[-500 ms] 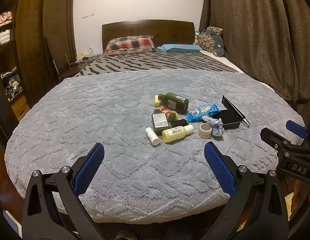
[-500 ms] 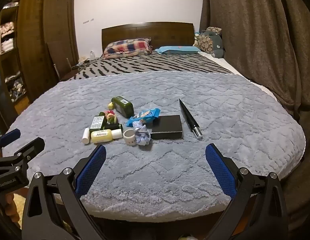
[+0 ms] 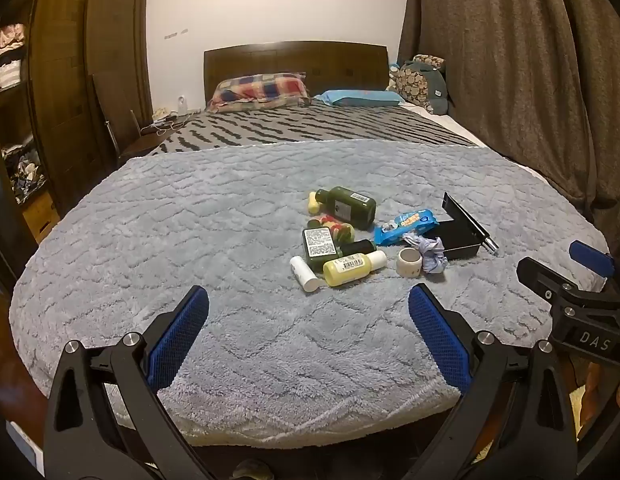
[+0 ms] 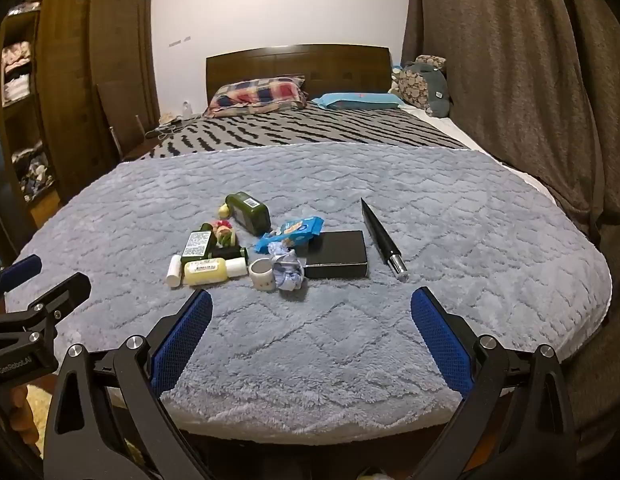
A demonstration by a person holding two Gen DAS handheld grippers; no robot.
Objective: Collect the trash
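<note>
Left hand-held gripper (image 3: 308,336): jaws spread wide, blue pads empty, hovering above the near edge of the grey blanket (image 3: 230,240). Right hand-held gripper (image 4: 311,338): likewise wide open, nothing held, poised over the same edge. Seen from the left wrist at 3 o'clock, white letters "DAS" on the right tool's body; seen from the right wrist at 9 o'clock, "GenRobot.AI" on the left tool's.

Ahead at 12 o'clock, well apart from both, a cluster of trash on the blanket: yellow bottle (image 4: 208,272) with barcode label, lying touching a small white tube (image 4: 174,271); dark green bottle (image 4: 249,213) with barcode sticker at the far side; flat green bottle (image 4: 198,245) with a printed label too small to read; blue snack wrapper (image 4: 292,233); small white cup (image 4: 262,274) just beside crumpled tissue (image 4: 288,269). At 1 o'clock, open black box (image 4: 337,254), lid raised.
</note>
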